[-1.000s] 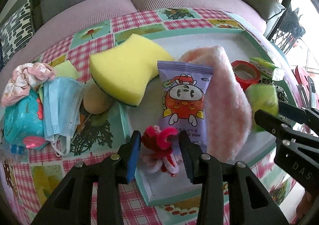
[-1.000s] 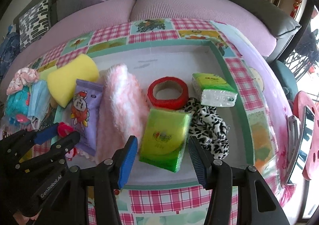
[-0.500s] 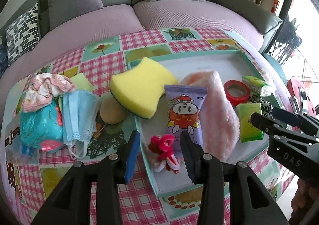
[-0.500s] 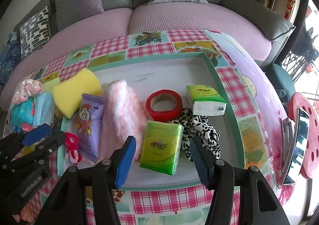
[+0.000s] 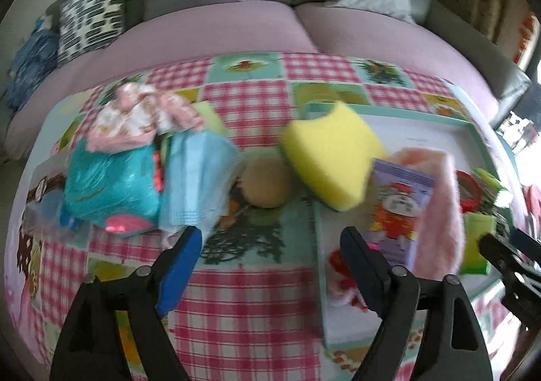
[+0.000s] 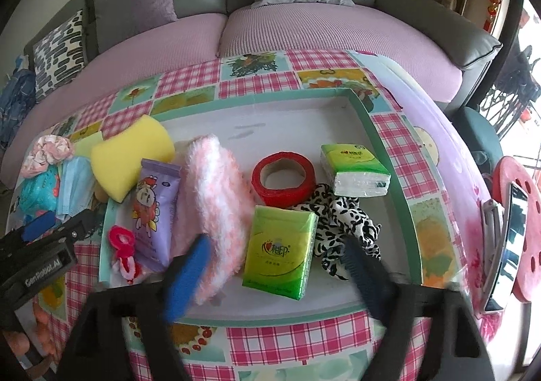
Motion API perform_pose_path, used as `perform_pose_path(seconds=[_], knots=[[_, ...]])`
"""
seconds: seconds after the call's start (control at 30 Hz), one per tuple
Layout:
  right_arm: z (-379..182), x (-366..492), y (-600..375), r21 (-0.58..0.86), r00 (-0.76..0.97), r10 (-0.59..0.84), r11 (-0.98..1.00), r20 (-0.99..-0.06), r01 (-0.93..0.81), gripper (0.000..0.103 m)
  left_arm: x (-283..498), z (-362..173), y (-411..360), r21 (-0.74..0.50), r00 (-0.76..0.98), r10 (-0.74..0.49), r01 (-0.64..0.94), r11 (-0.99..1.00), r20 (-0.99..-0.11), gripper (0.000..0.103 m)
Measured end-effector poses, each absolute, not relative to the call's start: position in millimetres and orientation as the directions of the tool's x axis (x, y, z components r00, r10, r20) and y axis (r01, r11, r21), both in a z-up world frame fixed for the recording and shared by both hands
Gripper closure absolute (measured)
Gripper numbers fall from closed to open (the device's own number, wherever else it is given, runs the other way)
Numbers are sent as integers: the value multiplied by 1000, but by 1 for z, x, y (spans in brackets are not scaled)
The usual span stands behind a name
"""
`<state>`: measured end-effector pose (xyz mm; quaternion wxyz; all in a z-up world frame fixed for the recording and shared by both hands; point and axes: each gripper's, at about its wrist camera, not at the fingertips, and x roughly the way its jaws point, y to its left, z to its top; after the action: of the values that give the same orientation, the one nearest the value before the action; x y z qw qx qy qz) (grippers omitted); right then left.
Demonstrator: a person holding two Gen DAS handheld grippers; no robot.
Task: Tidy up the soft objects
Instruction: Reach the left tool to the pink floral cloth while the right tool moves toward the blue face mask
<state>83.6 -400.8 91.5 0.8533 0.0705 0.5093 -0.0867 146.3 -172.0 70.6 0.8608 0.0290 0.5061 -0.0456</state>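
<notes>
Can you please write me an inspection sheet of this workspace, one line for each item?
Surface: checked pink tablecloth carrying a white tray with green rim.
Job's things: yellow foam sponge, fluffy pink cloth, green tissue pack and spotted black-and-white fabric in the tray.
Clutter: blue face mask, turquoise pouch outside the tray.
Grippers: left claw and right claw opening, nothing between them.
Cables: nothing seen.
Surroundings: purple sofa behind.
</notes>
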Motion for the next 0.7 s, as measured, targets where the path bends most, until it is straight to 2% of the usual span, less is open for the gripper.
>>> perform_pose_path(seconds=[0.03,0.2,0.7], knots=[[91,84,-401,28,463,-80,975,-883,223,0,147,69,-169,2,483,-43,91,996,-874,12],[90,84,-403,27,464,-86,973,-882,230,0,150,65,-152,-41,482,-49,28,999,-875,11],[89,88,-382,26,474,-58,985,-879,168,0,148,72,-141,-39,497,-45,24,999,-867,11]])
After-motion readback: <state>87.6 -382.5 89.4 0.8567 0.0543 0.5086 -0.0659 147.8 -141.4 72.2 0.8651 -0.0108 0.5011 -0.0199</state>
